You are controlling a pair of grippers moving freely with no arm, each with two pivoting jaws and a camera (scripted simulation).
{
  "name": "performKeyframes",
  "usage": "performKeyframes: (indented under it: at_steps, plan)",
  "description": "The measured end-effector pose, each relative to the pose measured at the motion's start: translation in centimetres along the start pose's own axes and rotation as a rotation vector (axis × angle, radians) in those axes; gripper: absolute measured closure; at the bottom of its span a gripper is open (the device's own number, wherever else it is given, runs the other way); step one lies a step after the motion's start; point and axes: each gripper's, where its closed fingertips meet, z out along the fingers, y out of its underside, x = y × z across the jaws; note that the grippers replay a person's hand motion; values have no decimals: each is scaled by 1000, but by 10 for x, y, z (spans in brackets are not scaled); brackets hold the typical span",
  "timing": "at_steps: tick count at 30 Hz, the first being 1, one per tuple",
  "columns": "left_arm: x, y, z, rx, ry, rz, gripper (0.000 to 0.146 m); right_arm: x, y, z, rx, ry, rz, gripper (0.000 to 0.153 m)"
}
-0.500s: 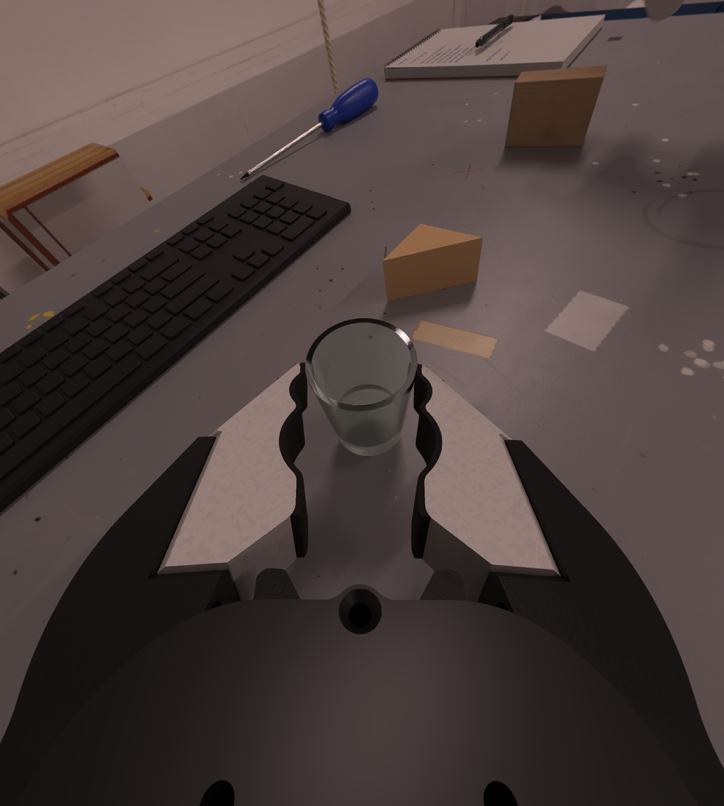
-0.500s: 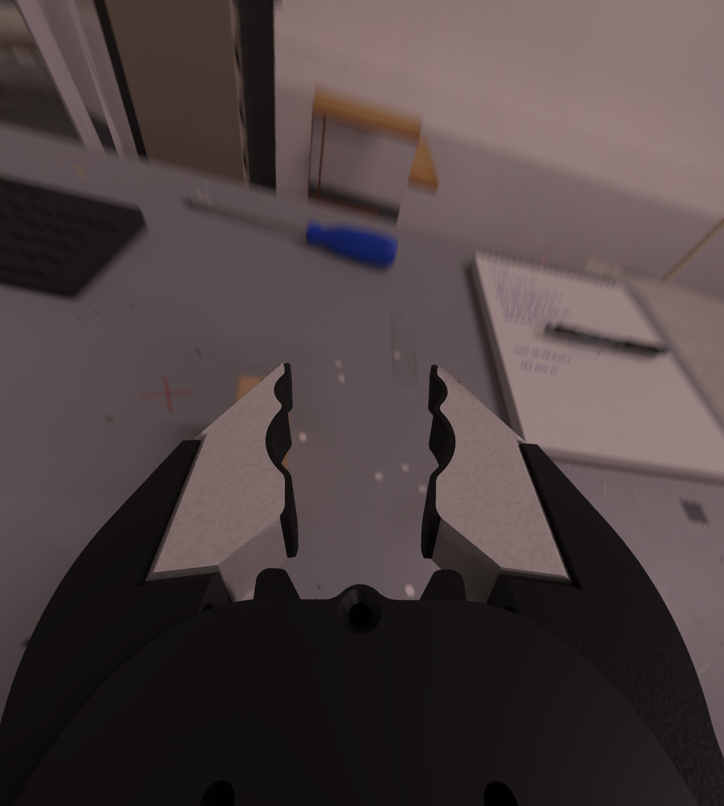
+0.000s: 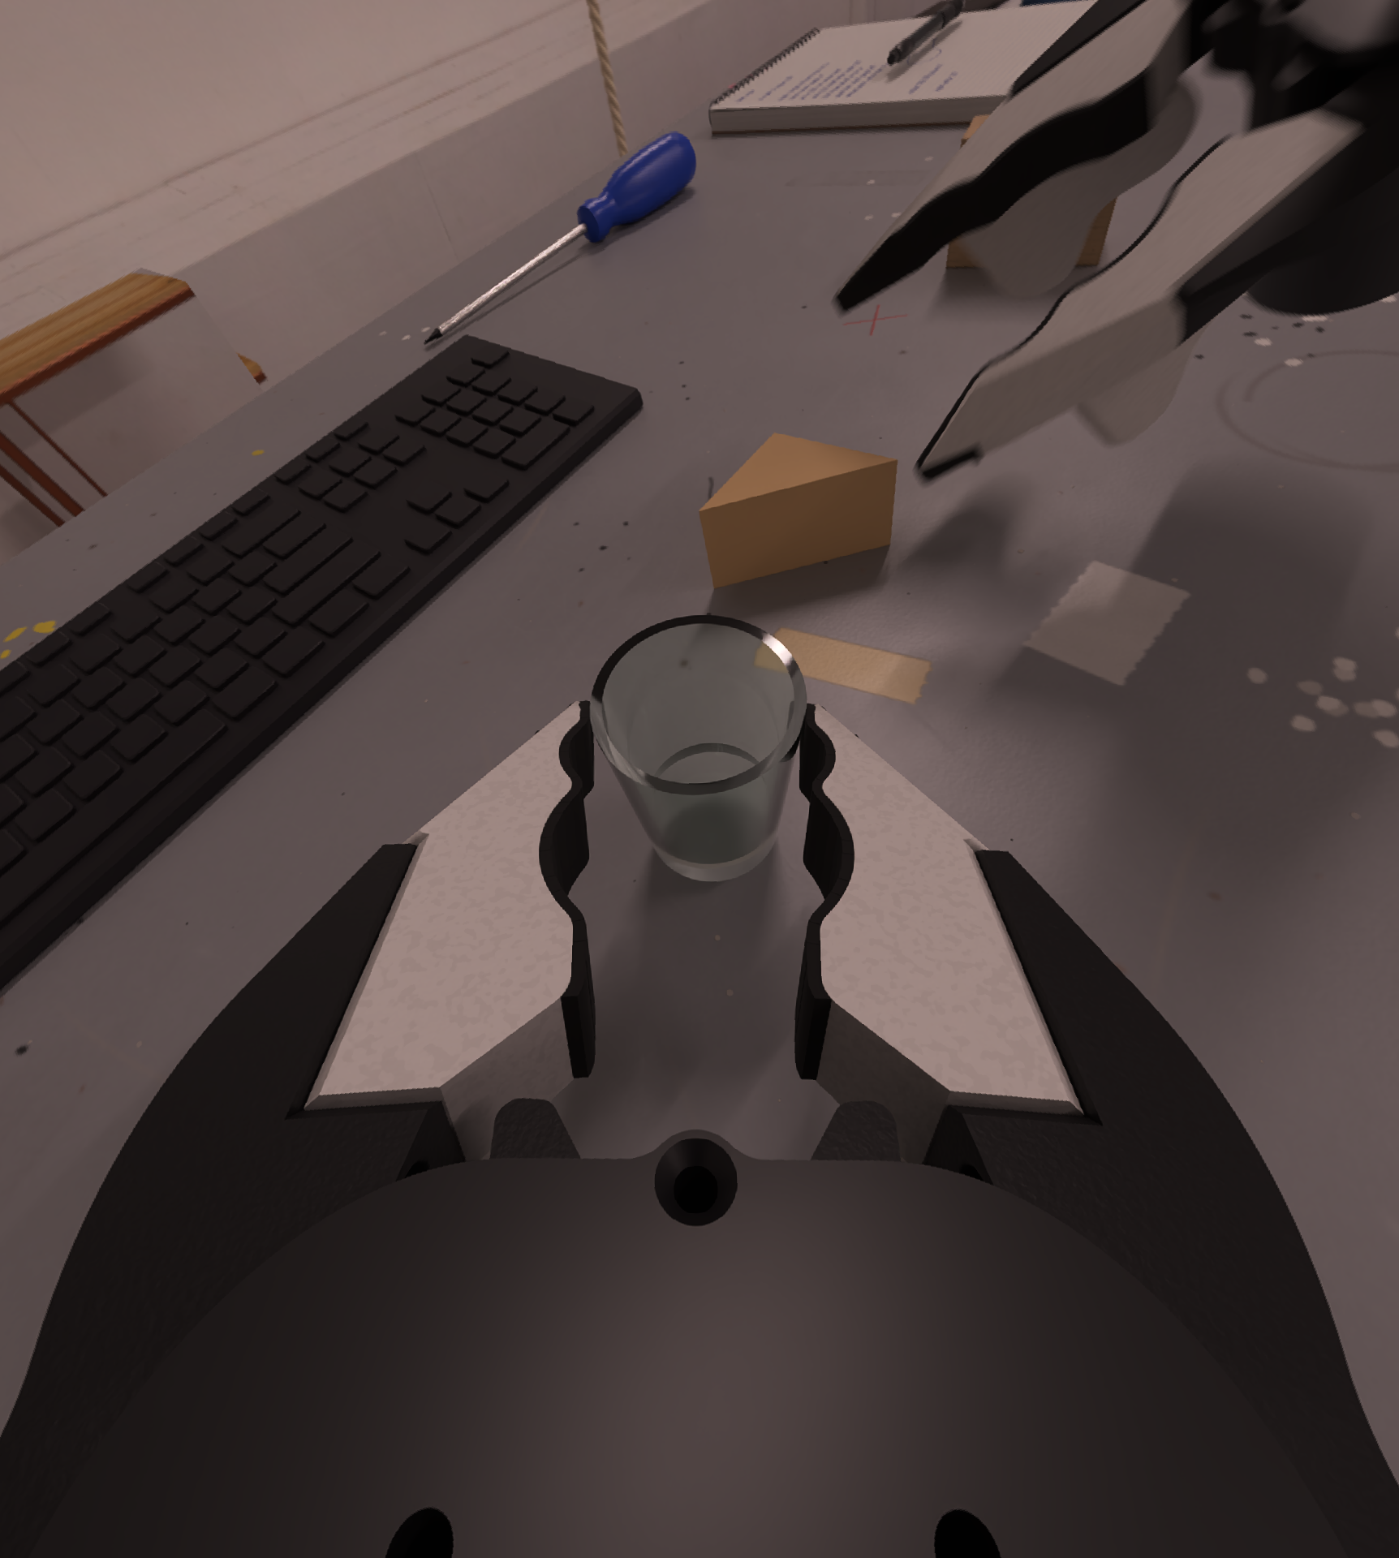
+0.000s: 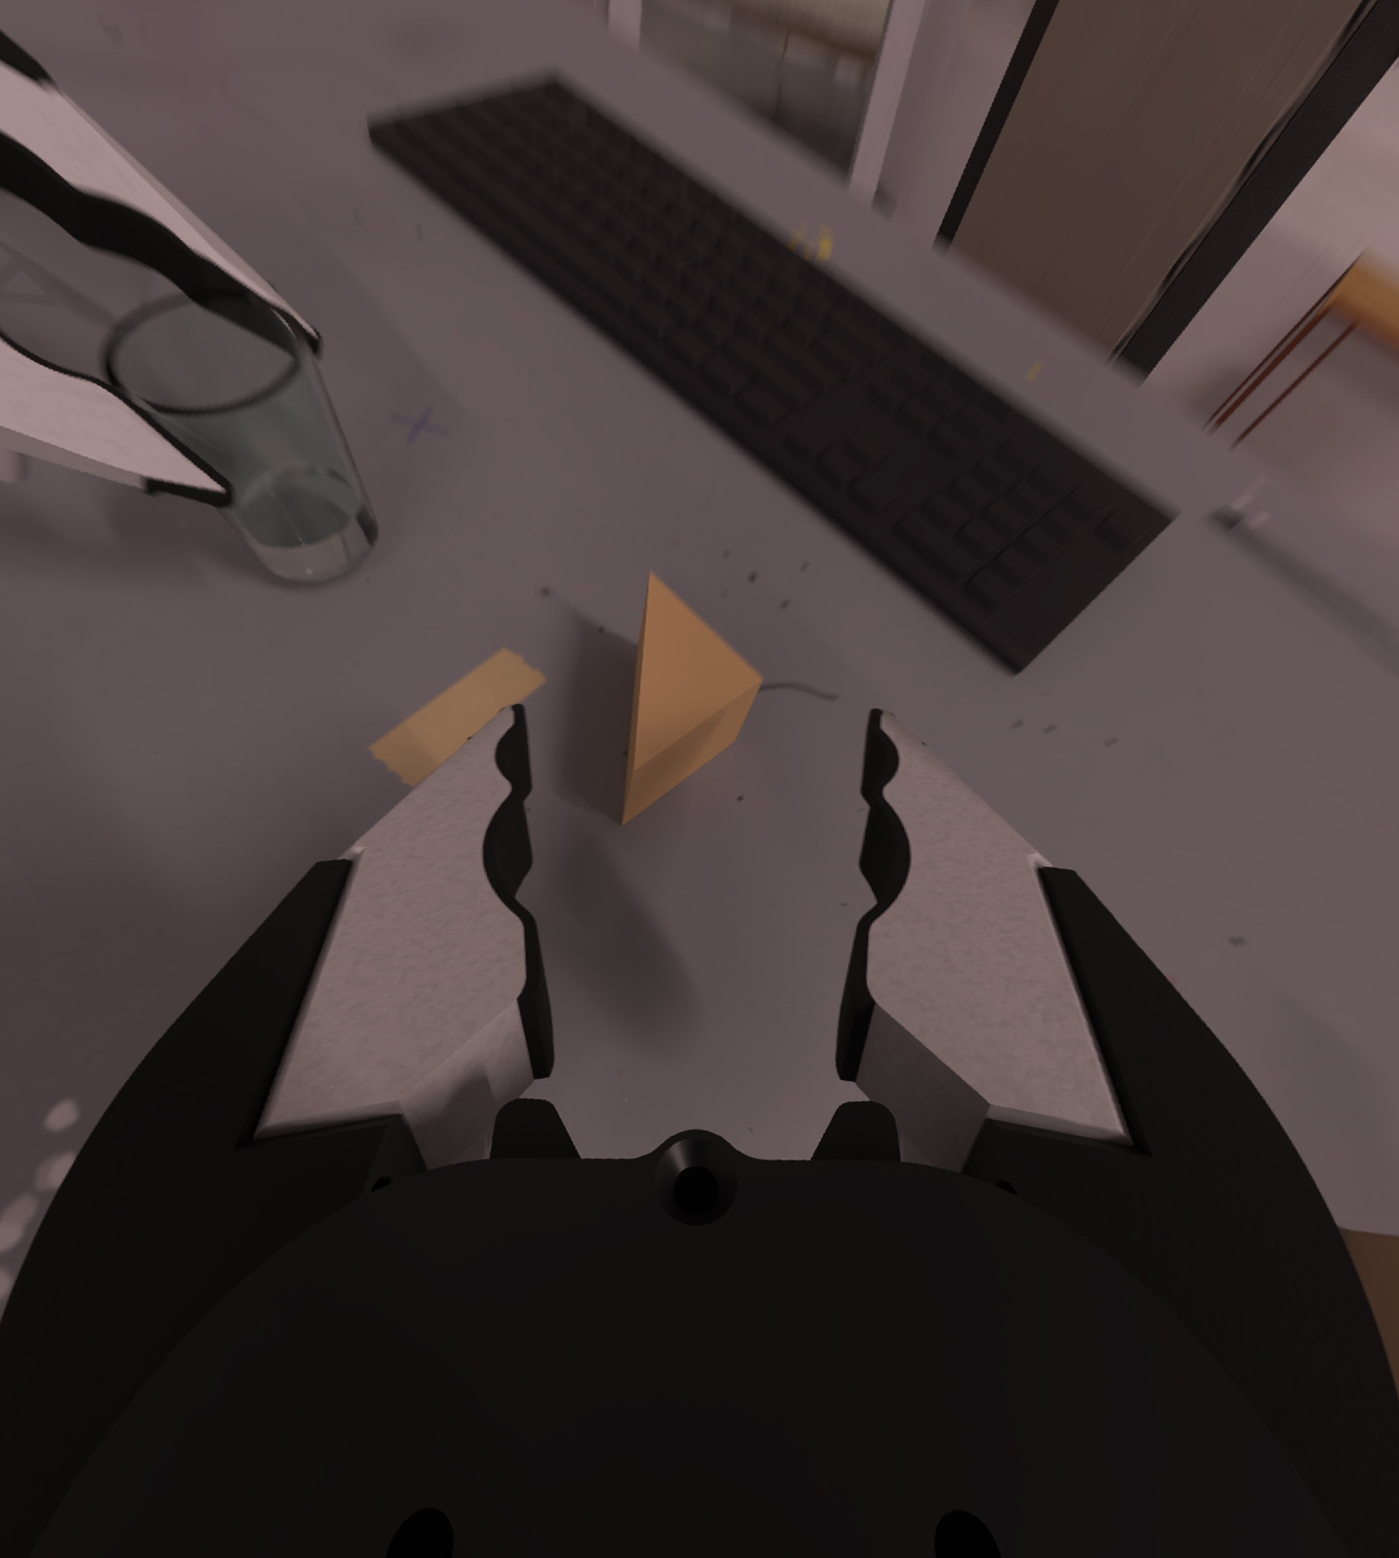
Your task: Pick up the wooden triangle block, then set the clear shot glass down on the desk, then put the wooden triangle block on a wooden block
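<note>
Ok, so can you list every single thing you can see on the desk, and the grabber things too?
clear shot glass: one, clear, gripped above the desk
wooden triangle block: one, tan, mid-desk beyond the glass
wooden block: one, tan, far side, mostly hidden
keyboard: one, black, along the left
screwdriver: one, blue handle, past the keyboard
notepad: one, white, far end
pen: one, black, on the notepad
tape strip: one, tan, stuck near the glass
pale patch: one, whitish, right of the tape
desk: one, grey
left gripper: holding the glass
right gripper: open, over the triangle block
</note>
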Motion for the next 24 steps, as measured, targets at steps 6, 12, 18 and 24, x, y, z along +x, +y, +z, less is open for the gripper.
performKeyframes:
  at_steps: [6,12,18,24]
  plan:
    - [5,0,6,-15,24,16,97,2,21,39,-196,26,-3,77]
    - [7,0,9,-28,30,30,97,0,10,46,-170,62,-105,111]
    - [8,3,8,-62,18,64,97,58,-73,-66,310,375,-115,111]
    - [9,4,9,-85,25,70,97,176,-4,-159,349,609,194,111]
